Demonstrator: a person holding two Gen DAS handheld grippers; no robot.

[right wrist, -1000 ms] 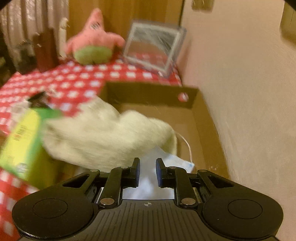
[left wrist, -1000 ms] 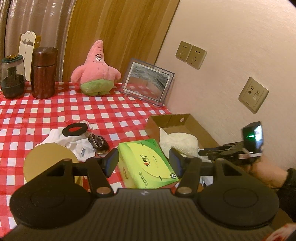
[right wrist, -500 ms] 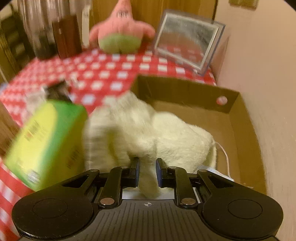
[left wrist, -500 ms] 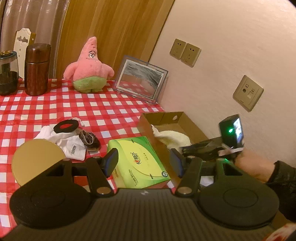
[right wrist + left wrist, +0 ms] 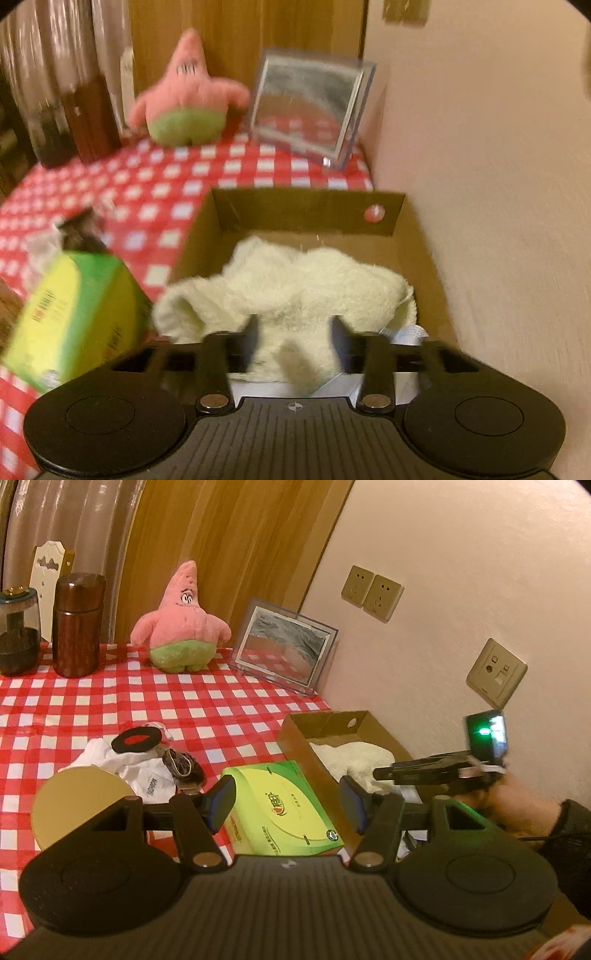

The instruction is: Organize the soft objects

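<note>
A white fluffy towel [image 5: 295, 280] lies bunched in the open cardboard box [image 5: 306, 214] against the wall. My right gripper [image 5: 295, 328] hovers at the towel's near end; its jaws are opening, the pads stand apart from the fabric, and a tuft sits between them. The left wrist view shows the same towel [image 5: 351, 755], the box [image 5: 321, 722] and the right gripper [image 5: 380, 773] held by a hand. My left gripper [image 5: 286, 801] is open and empty above a green tissue box [image 5: 280, 812]. A pink star plush [image 5: 181, 624] sits upright at the back of the table.
On the red checked cloth lie a crumpled white garment [image 5: 110, 760], a black ring [image 5: 136, 737], a small dark bundle [image 5: 181, 768] and a gold disc [image 5: 74, 805]. A picture frame [image 5: 284, 646], brown canister [image 5: 75, 624] and glass jar [image 5: 16, 631] stand at the back.
The right gripper's jaws have gone from nearly shut on the towel to apart. The towel has settled into the box. The left gripper has stayed put.
</note>
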